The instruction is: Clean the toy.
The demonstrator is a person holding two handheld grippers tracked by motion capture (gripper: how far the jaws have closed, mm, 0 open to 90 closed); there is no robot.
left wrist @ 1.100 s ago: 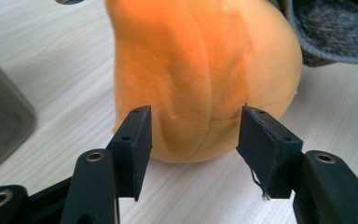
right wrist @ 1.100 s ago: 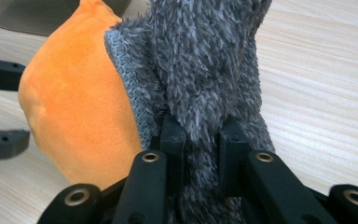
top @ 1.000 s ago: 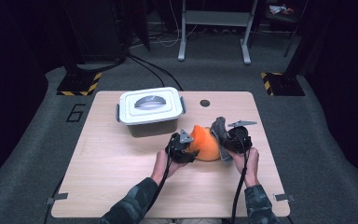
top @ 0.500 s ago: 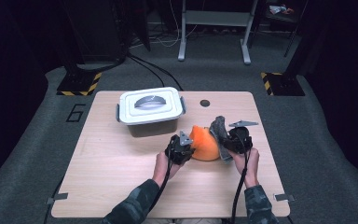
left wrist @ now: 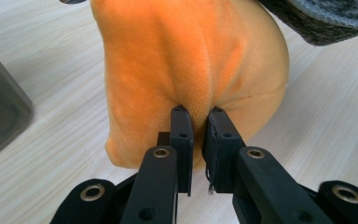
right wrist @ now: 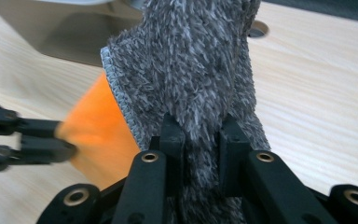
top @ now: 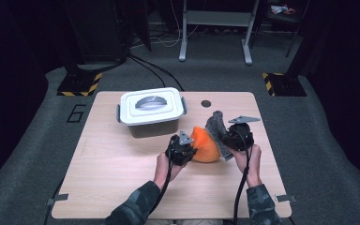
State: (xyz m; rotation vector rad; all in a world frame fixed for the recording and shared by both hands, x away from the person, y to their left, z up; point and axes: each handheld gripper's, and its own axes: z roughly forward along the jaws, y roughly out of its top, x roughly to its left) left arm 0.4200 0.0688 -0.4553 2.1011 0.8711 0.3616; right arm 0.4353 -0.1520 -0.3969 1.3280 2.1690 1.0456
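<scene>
Floor (top: pixel 37 140) marking "6" (top: pixel 76 113) (white, painted)

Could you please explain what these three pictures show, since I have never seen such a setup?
A person sits at a wooden table and holds a hand-operated gripper in each hand; there is no robot arm. The high view looks down from above. The other two pictures come from cameras riding on each gripper, looking along its black jaws. The left gripper is pinching a fold of an orange cloth. The right gripper is clamped on a grey fuzzy cloth. Both cloths sit together mid-table. Behind them stands a closed plastic box with a white lid.
</scene>
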